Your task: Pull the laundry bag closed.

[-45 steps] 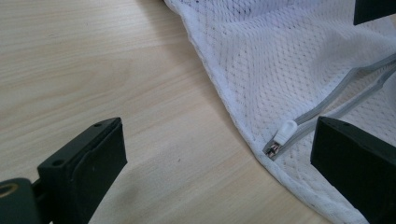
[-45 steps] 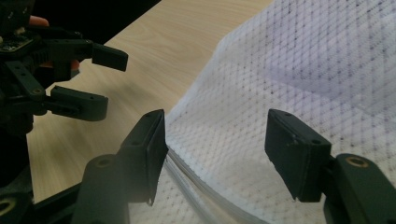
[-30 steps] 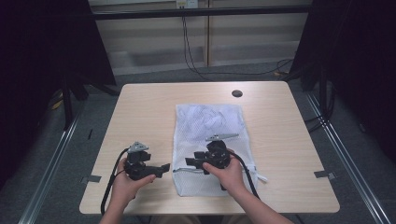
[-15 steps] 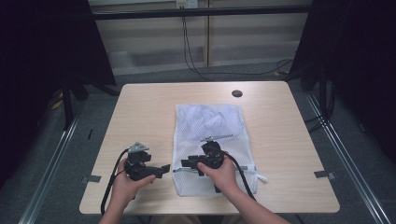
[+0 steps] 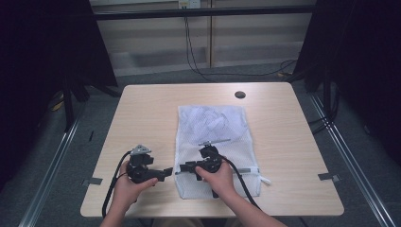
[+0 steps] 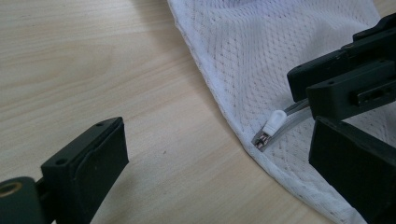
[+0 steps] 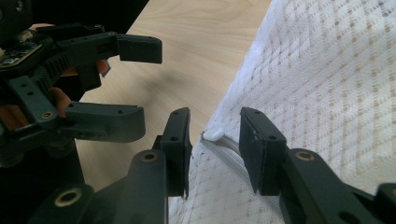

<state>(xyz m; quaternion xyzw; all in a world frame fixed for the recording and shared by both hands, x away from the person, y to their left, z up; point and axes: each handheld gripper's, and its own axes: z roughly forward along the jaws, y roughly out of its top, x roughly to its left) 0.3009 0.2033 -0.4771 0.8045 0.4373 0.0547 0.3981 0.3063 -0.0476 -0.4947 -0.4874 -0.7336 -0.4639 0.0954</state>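
A white mesh zip bag lies flat on the light wooden table. Its white zipper pull sits at the bag's near left corner. My right gripper points left over that corner. Its jaws have just been closing and stand either side of the pull, with a gap still on both sides. My left gripper is open on bare wood just left of the bag, facing the right one, with nothing between its fingers.
A dark round hole sits in the table near its far edge. Cables trail on the floor behind the table. Dark curtains and metal rails flank both sides. The bag covers the middle right of the table.
My right gripper has shifted slightly left to the bag's near left corner and its jaws have narrowed. The left gripper has stayed where it was.
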